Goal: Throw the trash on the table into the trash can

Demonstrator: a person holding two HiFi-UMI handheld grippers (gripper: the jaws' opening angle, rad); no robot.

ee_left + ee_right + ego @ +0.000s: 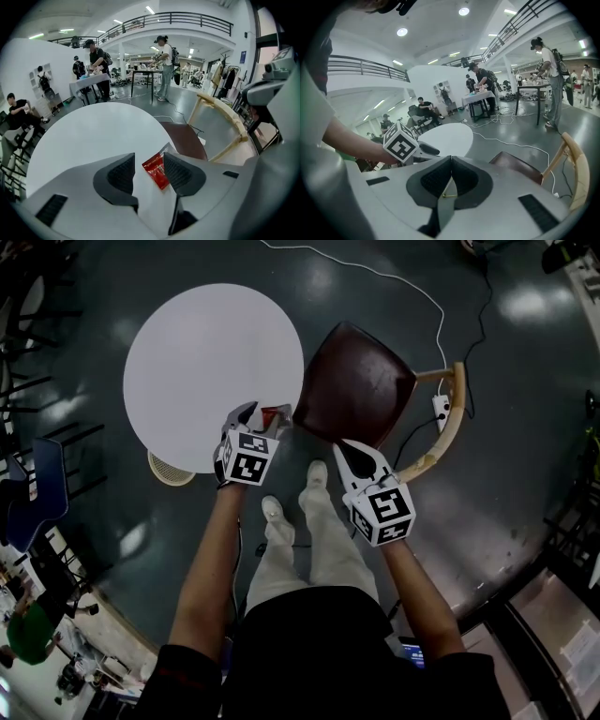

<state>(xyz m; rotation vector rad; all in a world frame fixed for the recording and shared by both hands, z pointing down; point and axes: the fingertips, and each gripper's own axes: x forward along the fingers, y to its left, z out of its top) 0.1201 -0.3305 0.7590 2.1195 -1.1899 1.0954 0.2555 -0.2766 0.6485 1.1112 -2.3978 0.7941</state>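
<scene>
A red snack wrapper (156, 169) lies on the round white table (206, 352) at its near right edge, also seen as the red wrapper (274, 414) in the head view. My left gripper (148, 159) stands open around it: the wrapper lies close to the right pad (177, 172), and the left pad is well apart from it. In the head view the left gripper (258, 418) hovers over that table edge. My right gripper (343, 446) is held above the floor beside a brown chair, and the right gripper (451, 158) is shut on nothing.
A cream mesh trash can (169, 470) stands on the floor, half hidden under the table's near edge, left of my left gripper. A brown chair (356, 381) with a wooden back (448, 427) sits right of the table. A white cable (412, 287) crosses the floor. People stand at tables far off.
</scene>
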